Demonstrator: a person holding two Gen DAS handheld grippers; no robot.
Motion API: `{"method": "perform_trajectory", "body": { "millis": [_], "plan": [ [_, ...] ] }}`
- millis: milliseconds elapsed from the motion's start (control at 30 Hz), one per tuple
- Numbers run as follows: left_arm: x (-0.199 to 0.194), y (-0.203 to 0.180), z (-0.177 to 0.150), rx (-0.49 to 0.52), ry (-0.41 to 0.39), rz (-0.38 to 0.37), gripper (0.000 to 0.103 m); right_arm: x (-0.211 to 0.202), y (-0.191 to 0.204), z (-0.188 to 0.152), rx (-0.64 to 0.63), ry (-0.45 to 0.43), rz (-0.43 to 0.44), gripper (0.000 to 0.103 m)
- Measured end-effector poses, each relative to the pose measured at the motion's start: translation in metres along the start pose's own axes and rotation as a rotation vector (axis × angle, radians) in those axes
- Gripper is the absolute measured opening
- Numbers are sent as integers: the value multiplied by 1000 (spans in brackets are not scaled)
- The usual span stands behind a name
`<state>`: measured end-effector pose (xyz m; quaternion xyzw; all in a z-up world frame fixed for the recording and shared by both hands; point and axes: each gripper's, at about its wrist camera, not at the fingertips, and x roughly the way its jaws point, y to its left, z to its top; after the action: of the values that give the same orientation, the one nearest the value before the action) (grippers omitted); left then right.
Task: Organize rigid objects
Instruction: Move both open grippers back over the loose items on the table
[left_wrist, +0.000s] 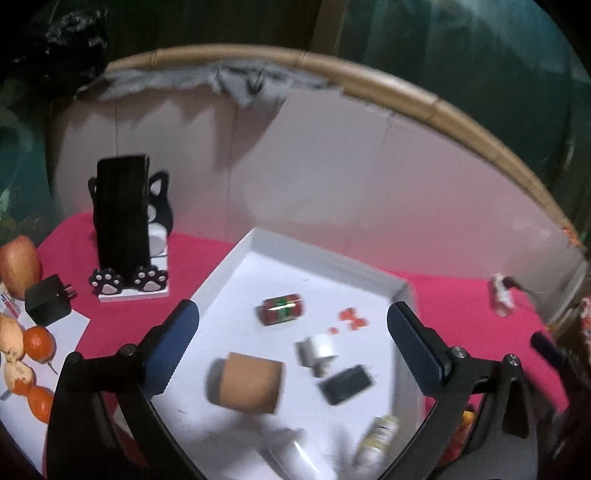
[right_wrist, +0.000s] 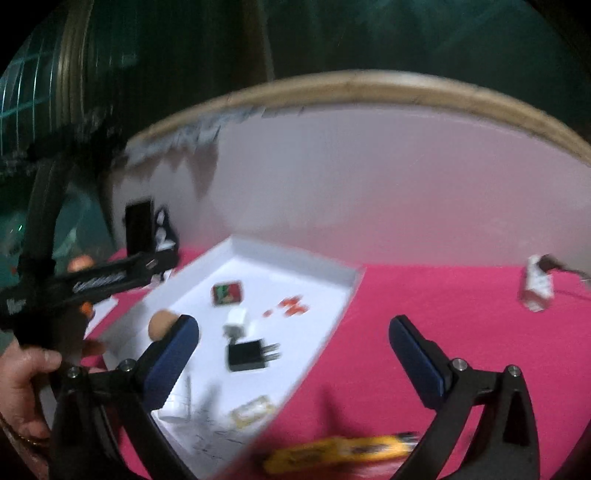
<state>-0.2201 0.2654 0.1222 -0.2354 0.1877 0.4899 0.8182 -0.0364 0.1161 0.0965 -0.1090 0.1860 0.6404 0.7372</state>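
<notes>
A white tray (left_wrist: 400, 286) lies on the pink cloth and holds a brown cardboard roll (left_wrist: 245, 382), a small red can (left_wrist: 281, 308), a white plug adapter (left_wrist: 316, 350), a black charger (left_wrist: 345, 384), a small yellow-labelled bottle (left_wrist: 376, 435) and orange bits (left_wrist: 352, 319). My left gripper (left_wrist: 291, 347) hangs open and empty above the tray. My right gripper (right_wrist: 293, 354) is open and empty over the tray's right edge (right_wrist: 332, 325); the black charger (right_wrist: 249, 354) and white adapter (right_wrist: 236, 321) lie between its fingers. A yellow object (right_wrist: 343, 452) lies on the cloth below.
A black phone on a paw-print stand (left_wrist: 123, 236) stands at the left. A black adapter (left_wrist: 48, 299), an apple (left_wrist: 18, 266) and oranges (left_wrist: 37, 343) lie on paper at far left. A small white object (right_wrist: 537, 286) sits at far right. A white backboard rises behind.
</notes>
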Motion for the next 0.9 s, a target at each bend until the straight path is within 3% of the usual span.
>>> {"method": "perform_trajectory", "body": {
  "millis": [133,233,400,533,700,900],
  "plan": [
    [-22,-25,-8,51,-38,-97,103,-62,-49,8,91,-138,-83,103],
    [-26,-52,-16,120,-22,-161,103,-91,-86,0,182,-172,-135,103],
    [-14,-102,-45,293,102,-284,103,-84,-138,-43,306,15,-146,103],
    [1,-134,-73,478,239,-410,103,-83,-160,-86,359,100,-131,103],
    [16,-161,-92,667,346,-530,103,-92,-171,-111,357,116,-92,103],
    [32,-184,-109,812,430,-530,96,-102,-186,-115,405,76,-87,103]
  ]
}}
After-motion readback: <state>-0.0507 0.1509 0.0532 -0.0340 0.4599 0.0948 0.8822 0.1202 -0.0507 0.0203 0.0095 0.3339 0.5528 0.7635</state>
